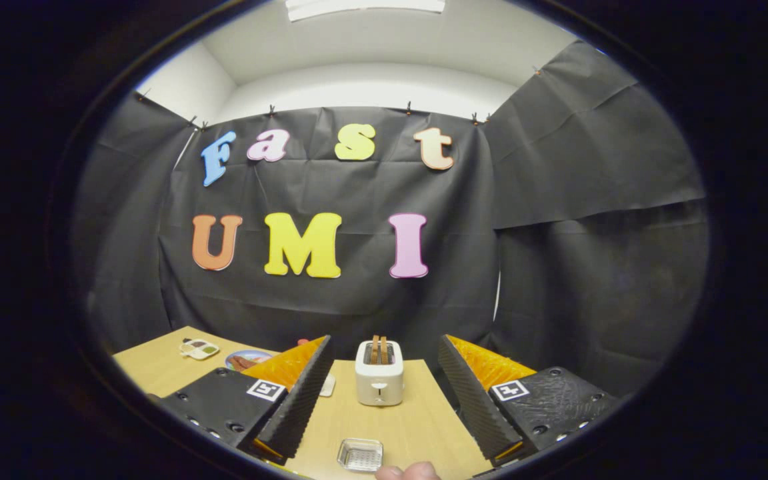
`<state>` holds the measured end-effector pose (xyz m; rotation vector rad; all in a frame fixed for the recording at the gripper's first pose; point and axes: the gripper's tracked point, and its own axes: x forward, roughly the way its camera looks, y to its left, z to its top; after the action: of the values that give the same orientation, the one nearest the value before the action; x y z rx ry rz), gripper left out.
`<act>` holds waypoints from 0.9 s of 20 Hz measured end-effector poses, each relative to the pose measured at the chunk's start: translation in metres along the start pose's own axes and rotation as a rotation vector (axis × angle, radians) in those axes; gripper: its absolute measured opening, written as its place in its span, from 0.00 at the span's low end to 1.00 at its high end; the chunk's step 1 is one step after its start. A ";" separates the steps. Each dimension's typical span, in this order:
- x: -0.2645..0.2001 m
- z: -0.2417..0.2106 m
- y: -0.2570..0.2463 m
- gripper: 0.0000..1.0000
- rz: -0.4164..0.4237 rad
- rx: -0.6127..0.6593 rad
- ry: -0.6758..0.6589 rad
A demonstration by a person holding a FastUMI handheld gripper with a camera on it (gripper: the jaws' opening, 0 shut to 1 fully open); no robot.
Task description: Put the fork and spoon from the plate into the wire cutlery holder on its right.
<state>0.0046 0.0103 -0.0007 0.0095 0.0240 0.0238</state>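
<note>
My gripper (384, 347) is held well above a wooden table (417, 420), open, with nothing between its fingers. A small square wire-mesh holder (359, 455) sits on the table low between the fingers, seen from above; I cannot tell what is in it. To the left, a round patterned plate (245, 360) lies on the table, partly hidden behind the left finger (301, 400). No fork or spoon can be made out on the part that shows.
A white toaster (379, 373) with two slices standing in it sits on the table beyond the fingers. A small white dish (199, 348) lies left of the plate. A person's fingertip (407, 472) pokes in below the holder. Black cloth walls close the booth.
</note>
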 end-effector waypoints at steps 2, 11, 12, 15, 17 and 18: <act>-0.001 -0.002 0.006 0.96 0.011 -0.007 0.009; 0.000 -0.040 0.058 0.96 0.105 -0.053 0.113; 0.001 -0.051 0.068 0.96 0.121 -0.063 0.142; -0.002 -0.092 0.103 0.96 0.183 -0.071 0.268; -0.003 -0.117 0.126 0.96 0.214 -0.060 0.342; -0.003 -0.132 0.136 0.96 0.222 -0.060 0.376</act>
<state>-0.0048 0.1470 -0.1311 -0.0528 0.3987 0.2480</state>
